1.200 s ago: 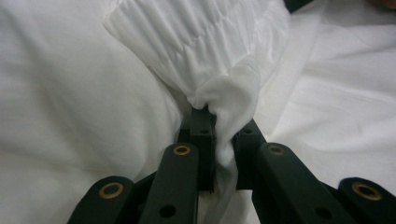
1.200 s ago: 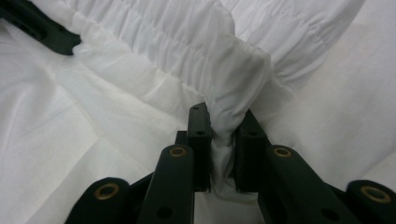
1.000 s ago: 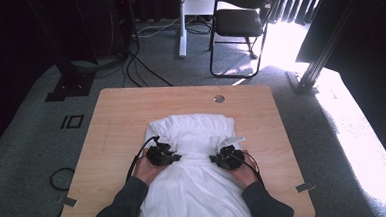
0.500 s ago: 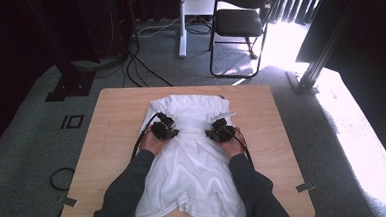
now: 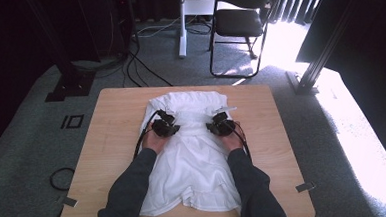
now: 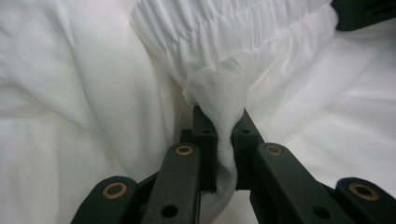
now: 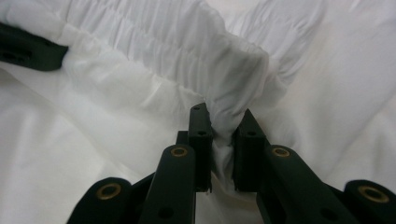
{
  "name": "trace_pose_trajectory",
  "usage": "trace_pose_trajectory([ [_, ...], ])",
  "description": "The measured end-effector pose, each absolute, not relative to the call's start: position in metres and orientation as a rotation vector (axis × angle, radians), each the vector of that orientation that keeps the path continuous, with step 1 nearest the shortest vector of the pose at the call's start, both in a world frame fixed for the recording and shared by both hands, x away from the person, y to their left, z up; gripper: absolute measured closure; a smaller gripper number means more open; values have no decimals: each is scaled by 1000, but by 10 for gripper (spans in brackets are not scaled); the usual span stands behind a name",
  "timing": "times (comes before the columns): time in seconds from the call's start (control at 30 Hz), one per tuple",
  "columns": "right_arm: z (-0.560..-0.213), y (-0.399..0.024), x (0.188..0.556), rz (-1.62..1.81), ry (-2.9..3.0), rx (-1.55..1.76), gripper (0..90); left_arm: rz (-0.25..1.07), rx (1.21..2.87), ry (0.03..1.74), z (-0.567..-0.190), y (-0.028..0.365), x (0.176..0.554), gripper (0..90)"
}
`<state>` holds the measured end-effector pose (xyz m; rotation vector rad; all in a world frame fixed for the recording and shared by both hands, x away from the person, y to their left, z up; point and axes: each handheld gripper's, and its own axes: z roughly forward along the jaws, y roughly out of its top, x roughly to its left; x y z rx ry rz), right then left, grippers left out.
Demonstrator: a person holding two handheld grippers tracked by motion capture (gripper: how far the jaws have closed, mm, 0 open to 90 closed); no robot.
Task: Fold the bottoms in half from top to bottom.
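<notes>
Across the wooden table (image 5: 107,143), both tools, left (image 5: 168,126) and right (image 5: 217,125), pinched the white gathered cotton garment's (image 5: 194,163) elastic band, its length running twelve to six o'clock.

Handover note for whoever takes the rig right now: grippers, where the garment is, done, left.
Left gripper: shut on a pinch of the white garment at its gathered elastic band.
Right gripper: shut on the same band, further along it.
Garment: lies on the wooden table, near hem at the person's edge, band end towards the far side, bunched beyond the grippers.
Done: both ends of the band are gripped.
Left: probably spread or fold the bunched far part flat, then release; that is a guess from the pose.
</notes>
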<state>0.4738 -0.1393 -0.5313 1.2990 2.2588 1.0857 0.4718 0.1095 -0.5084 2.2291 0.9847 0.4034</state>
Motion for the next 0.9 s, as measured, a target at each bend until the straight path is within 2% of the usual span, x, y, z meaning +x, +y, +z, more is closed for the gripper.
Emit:
trace_pose_trajectory([
  [0.2,-480,-156,450,1241,2164,1145,806,455,2061,835,-446,118,442,861],
  [0.23,-456,-161,440,1289,2120,1080,806,470,2032,810,-435,118,435,861],
  [0.27,-456,-161,440,1289,2120,1080,806,481,2004,781,-423,120,428,861],
  [0.3,-432,-166,427,1354,2060,1014,805,482,1968,755,-411,122,421,862],
  [0.33,-432,-166,427,1354,2060,1014,805,485,1941,729,-401,124,413,862],
  [0.47,-401,-177,389,1478,2003,878,804,513,1894,648,-383,128,380,859],
  [0.63,-416,-179,361,1462,2066,831,802,449,1919,639,-414,136,351,857],
  [0.73,-445,-176,344,1411,2135,836,802,407,1967,659,-446,136,339,855],
  [0.77,-468,-174,337,1344,2183,857,801,380,2036,675,-472,133,335,850],
  [0.83,-480,-174,335,1341,2213,888,801,352,2053,699,-484,133,335,847],
  [0.87,-503,-174,333,1311,2261,928,800,313,2063,720,-495,133,335,845],
  [0.9,-503,-174,333,1311,2261,928,800,304,2079,729,-505,132,334,845],
])
